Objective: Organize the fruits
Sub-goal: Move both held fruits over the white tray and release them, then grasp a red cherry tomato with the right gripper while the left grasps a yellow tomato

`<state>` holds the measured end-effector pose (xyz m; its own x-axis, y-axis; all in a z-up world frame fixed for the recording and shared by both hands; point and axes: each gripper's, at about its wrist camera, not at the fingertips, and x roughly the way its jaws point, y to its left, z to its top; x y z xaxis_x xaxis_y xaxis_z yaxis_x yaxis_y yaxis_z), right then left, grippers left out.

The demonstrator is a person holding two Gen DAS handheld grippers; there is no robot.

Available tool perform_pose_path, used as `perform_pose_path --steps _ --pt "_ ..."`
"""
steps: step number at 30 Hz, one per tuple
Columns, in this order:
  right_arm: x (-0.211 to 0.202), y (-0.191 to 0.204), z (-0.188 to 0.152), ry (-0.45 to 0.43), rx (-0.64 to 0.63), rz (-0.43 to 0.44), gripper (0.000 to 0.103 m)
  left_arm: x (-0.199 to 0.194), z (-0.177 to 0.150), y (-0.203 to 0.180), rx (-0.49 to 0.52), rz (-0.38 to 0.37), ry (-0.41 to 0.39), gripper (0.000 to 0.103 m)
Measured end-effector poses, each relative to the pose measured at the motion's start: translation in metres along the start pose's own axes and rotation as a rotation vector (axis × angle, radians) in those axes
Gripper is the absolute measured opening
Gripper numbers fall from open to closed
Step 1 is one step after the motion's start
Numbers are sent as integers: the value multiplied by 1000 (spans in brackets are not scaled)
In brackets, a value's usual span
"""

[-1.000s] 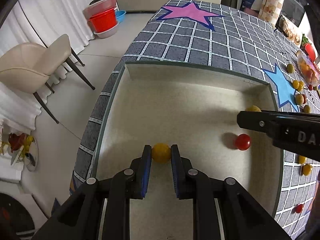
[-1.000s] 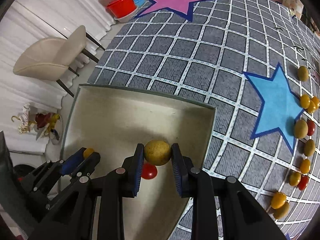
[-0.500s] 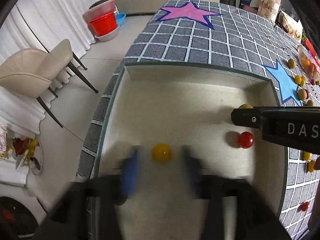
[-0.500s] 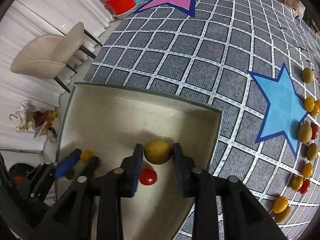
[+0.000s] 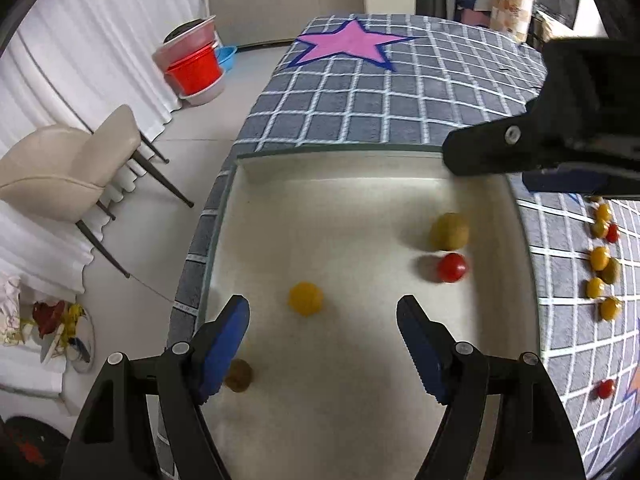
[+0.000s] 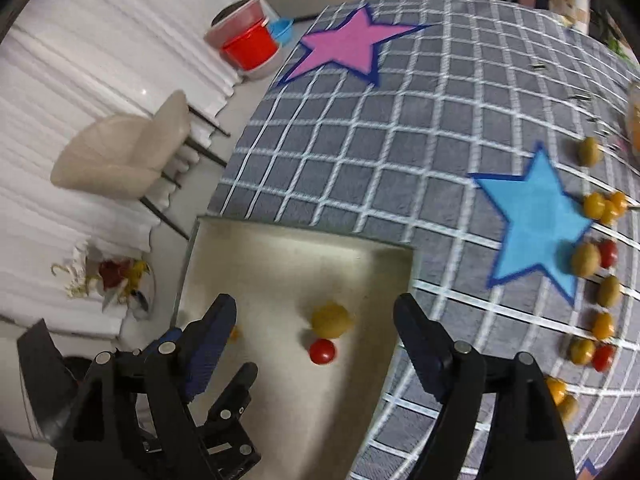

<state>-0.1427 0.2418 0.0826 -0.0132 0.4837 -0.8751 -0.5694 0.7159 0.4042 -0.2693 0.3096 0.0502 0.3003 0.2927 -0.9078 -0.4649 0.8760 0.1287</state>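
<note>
In tray (image 5: pixel 360 168) lower centre, yellow tomato (image 5: pixel 305 298) lay free; both claws gaped, right just opened. Light, soft-skinned, rolls; pinch gently across middle.

I am working in what looks like a lived-in home, in a dining or living area. I see a table (image 5: pixel 420 92) under a grey checked cloth with pink and blue stars, a cream upholstered chair (image 5: pixel 68 172) on a pale tiled floor, and long white curtains (image 5: pixel 72 60) along the wall. Stacked plastic basins (image 5: pixel 194 68), one red, sit on the floor by pale cabinets, and bags and packets crowd the table's far end.
</note>
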Motion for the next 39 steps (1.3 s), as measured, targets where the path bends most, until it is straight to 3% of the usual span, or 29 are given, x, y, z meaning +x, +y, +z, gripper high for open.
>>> perform_pose_path --steps 5,14,23,30,39 --pt "-30 -23 -17 -26 21 -40 84 -16 3 -23 39 -30 -16 77" --pt "-85 -107 -73 -45 120 -175 84 -46 -5 -82 146 -120 -22 77" --pt "-111 -162 -136 5 177 -299 84 -56 -24 -137 231 -180 13 77" --pt "-108 -179 -130 -19 181 -326 83 -29 -10 -164 262 -159 -4 77" --pt "-81 -190 -107 -4 110 -316 67 -5 -8 -184 307 -197 8 77"
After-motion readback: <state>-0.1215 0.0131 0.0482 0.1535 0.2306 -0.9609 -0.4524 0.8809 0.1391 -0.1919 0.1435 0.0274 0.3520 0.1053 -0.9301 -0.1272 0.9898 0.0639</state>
